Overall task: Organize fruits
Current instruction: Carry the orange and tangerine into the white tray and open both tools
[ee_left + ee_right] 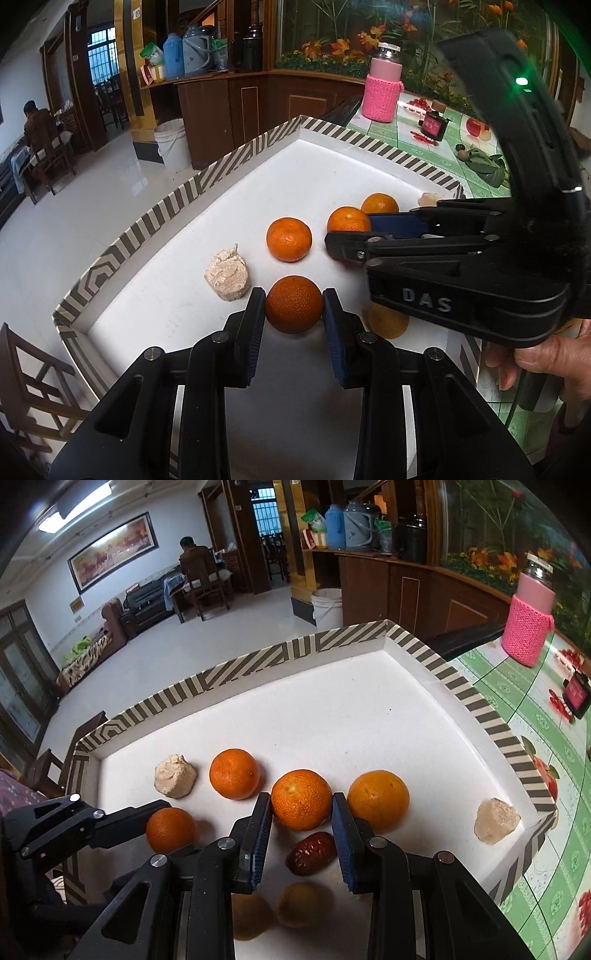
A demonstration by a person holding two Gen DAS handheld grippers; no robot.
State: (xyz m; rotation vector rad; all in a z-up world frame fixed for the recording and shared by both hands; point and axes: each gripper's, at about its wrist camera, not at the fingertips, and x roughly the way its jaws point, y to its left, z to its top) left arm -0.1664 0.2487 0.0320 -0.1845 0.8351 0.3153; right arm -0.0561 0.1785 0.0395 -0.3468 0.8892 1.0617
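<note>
Left wrist: close, forward over fingers onto tray.
Right wrist: close, forward, same tray.
Shared: oranges, tray corner.

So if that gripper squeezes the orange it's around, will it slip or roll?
The orange looks round, so it would probably roll if nudged. Its dimpled peel likely grips the left gripper well. It looks firm, so gentle squeezing probably won't hurt.

Four round orange mandarins with dimpled skin, near front edge of white striped-rim cardboard tray, wrinkled dark red jujube in front, two dull yellowish fruits nearest
</note>
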